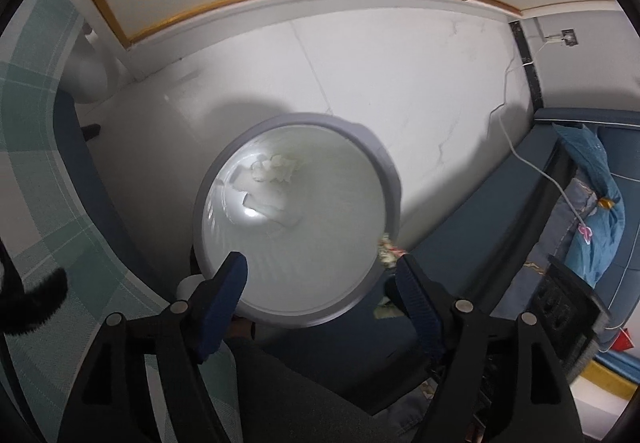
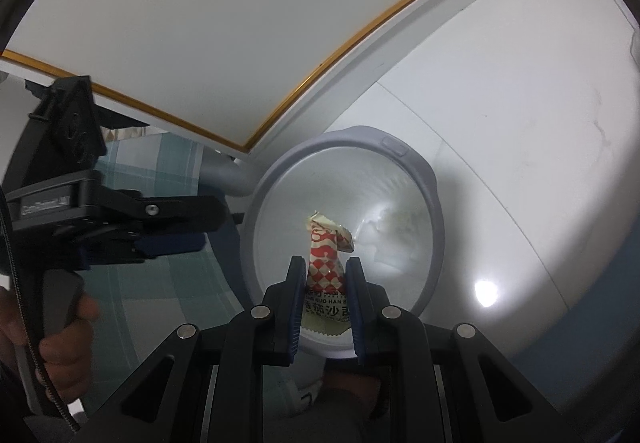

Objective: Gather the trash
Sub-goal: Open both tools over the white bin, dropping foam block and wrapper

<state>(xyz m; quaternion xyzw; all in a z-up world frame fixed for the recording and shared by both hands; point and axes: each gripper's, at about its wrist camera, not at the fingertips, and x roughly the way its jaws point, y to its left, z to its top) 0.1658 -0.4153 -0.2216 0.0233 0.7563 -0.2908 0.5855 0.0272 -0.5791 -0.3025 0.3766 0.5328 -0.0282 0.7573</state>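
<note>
Trash is partly collected, I judge: crumpled tissue point(image 1: 274, 167) already lies at the bottom of the bin point(image 1: 380, 159). My right claw point(image 2: 325, 275) pinches a red-and-white sauce packet point(image 2: 326, 263) right above the bin's mouth, ready to drop. My left claw point(image 1: 320, 271) hangs wide and empty over the rim. Letting go remains; other litter I cannot see.

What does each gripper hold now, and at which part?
The right gripper pinches the red-and-white sauce packet across its middle, above the trash bin. The left gripper is open and holds nothing.
</note>
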